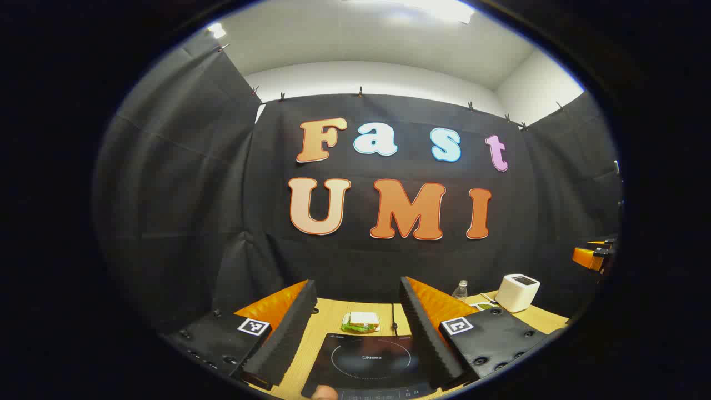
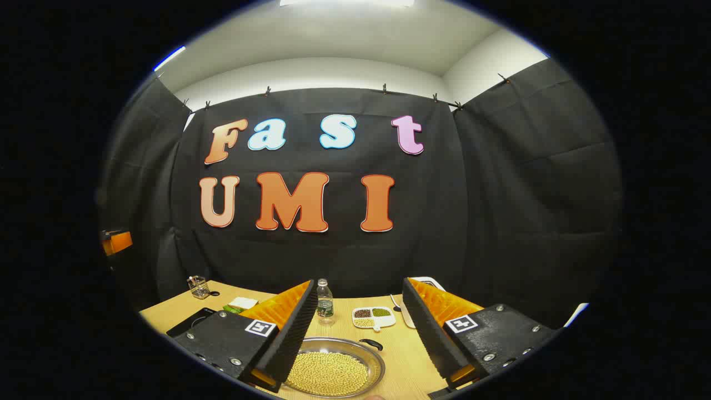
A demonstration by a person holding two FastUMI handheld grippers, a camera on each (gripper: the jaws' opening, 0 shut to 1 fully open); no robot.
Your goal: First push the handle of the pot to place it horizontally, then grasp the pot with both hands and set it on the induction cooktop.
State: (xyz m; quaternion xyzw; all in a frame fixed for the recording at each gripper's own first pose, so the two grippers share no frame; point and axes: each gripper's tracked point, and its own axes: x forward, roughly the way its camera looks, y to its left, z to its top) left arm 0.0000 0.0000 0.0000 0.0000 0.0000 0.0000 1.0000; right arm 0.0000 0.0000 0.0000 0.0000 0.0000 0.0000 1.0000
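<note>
A: In the left gripper view, your left gripper (image 1: 358,325), fingers spread and empty, frames the induction cooktop (image 1: 369,364).

B: In the right gripper view, your right gripper (image 2: 361,328), likewise open, frames the pot (image 2: 333,366); its handle (image 2: 371,344) points away behind the pot's rim.

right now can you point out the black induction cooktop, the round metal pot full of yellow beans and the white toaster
black induction cooktop (image 1: 369,361): left gripper view, glass top inside the ring.
round metal pot of yellow beans (image 2: 375,360): right gripper view, bare rim on its right side.
white toaster (image 1: 516,293): left gripper view, front face.
</note>
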